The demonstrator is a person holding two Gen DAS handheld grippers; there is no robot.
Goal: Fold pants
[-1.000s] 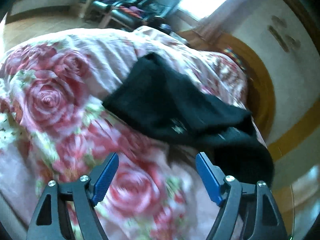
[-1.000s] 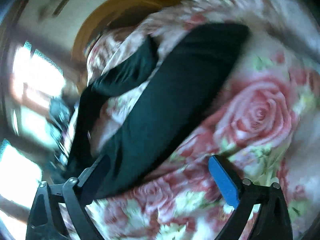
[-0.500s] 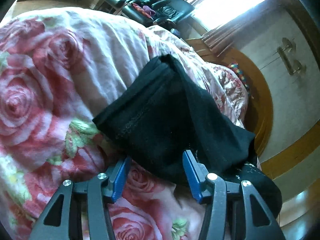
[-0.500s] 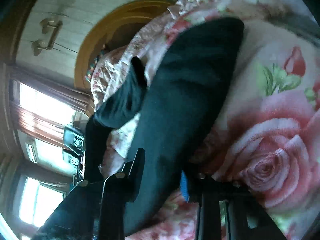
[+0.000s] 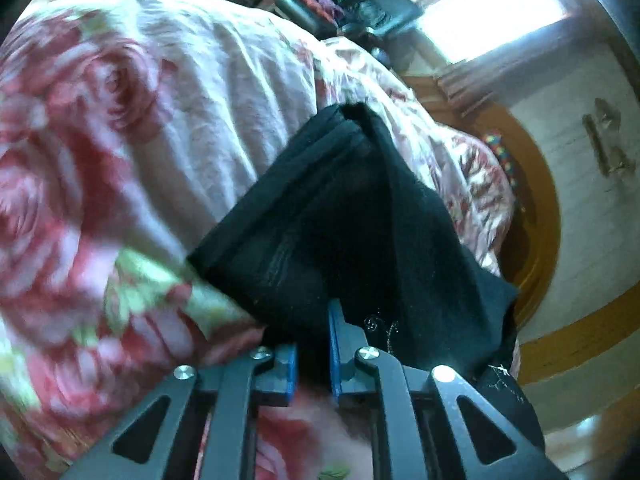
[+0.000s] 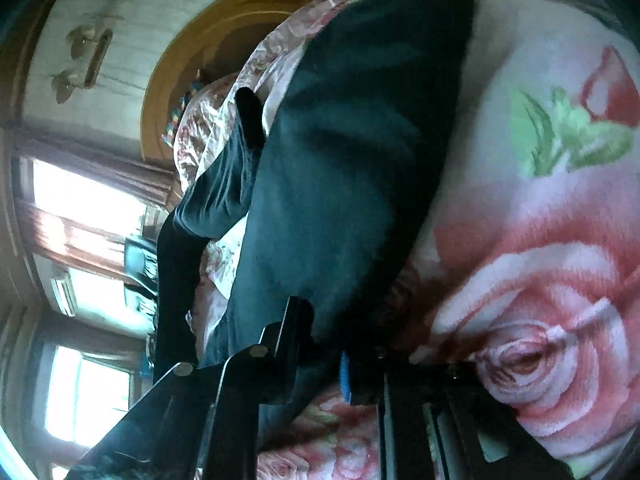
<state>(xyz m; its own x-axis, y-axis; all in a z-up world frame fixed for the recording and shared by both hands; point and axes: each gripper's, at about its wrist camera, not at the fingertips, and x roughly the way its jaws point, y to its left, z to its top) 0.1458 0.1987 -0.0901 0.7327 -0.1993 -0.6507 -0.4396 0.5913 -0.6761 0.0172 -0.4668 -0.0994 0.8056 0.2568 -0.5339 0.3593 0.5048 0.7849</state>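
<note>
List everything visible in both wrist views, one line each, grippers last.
pants: one, black, lying on the bed, near edge between both sets of jaws
floral blanket: one, pink and red roses with green leaves, covering the bed under the pants
headboard: one, orange-brown wood, curved, at the far end of the bed
wall lamp: one, pale metal, on the light wall beside the headboard
windows: several, bright, with reddish-brown curtains
armchairs: dark, blurred, count unclear, beyond the bed by the window
left gripper: one, black frame with blue pads, jaws shut on the pants' edge
right gripper: one, black frame with blue pad, jaws shut on the pants
</note>
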